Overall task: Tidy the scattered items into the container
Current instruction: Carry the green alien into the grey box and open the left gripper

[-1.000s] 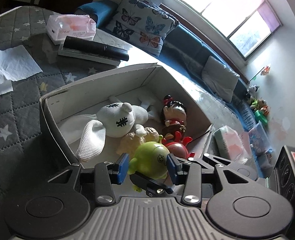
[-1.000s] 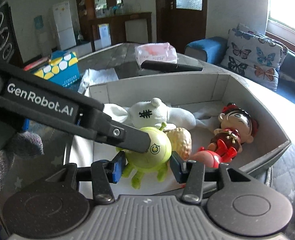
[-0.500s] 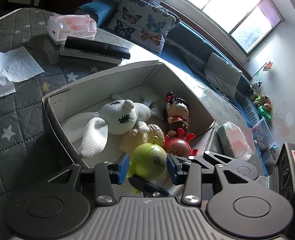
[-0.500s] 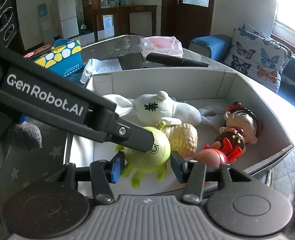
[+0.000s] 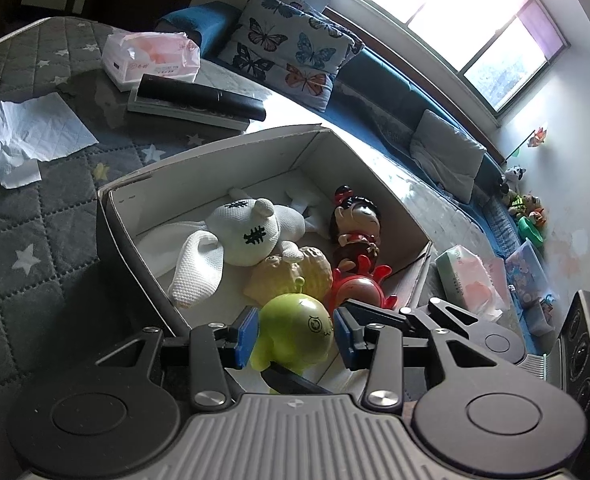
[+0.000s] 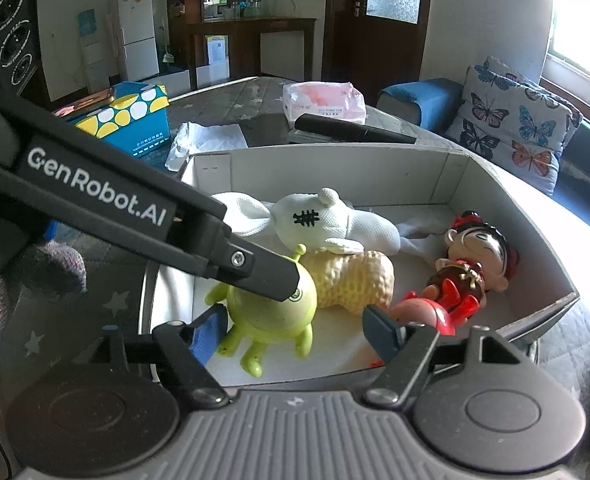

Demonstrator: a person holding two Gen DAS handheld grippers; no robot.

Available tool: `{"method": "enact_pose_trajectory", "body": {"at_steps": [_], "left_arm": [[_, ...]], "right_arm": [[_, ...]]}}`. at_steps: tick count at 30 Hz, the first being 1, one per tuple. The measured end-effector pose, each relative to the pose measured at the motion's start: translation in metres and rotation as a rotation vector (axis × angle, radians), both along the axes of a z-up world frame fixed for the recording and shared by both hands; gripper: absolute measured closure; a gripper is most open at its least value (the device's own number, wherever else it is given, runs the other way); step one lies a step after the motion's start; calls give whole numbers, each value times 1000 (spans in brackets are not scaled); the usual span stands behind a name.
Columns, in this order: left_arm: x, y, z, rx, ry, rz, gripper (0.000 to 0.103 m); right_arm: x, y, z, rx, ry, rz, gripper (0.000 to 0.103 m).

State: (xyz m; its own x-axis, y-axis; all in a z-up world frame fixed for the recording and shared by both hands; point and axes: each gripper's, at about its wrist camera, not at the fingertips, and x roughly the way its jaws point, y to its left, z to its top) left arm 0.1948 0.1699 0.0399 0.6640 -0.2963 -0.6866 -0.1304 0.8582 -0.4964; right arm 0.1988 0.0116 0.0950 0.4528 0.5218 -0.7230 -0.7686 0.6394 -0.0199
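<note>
Item: green alien toy (image 6: 273, 308), lying inside the cardboard box (image 6: 335, 168). Right gripper (image 6: 295, 330): jaws have just been opening and are standing clear, letting it go. Left gripper (image 5: 295, 334) is clamping it between blue pads. Handover evidently finishing.

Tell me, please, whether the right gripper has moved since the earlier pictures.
Yes: the right gripper has just been opening, its pads drawing outward off the green toy between them.
</note>
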Motion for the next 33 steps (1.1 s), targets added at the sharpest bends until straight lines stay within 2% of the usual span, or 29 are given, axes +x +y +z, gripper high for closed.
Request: {"method": "enact_pose_trajectory", "body": {"at_steps": [4,20,33], "left_arm": [[1,0,0,-1,3,-1,59],[4,0,2,21,-2,-11,59],[6,-2,2,43,-4,-13,58]], "right_arm": [[0,0,0,-4,-4,-3,20],[2,-3,2,2,-3,-7,17],[-6,-6,7,-2,-41,12,17]]}}
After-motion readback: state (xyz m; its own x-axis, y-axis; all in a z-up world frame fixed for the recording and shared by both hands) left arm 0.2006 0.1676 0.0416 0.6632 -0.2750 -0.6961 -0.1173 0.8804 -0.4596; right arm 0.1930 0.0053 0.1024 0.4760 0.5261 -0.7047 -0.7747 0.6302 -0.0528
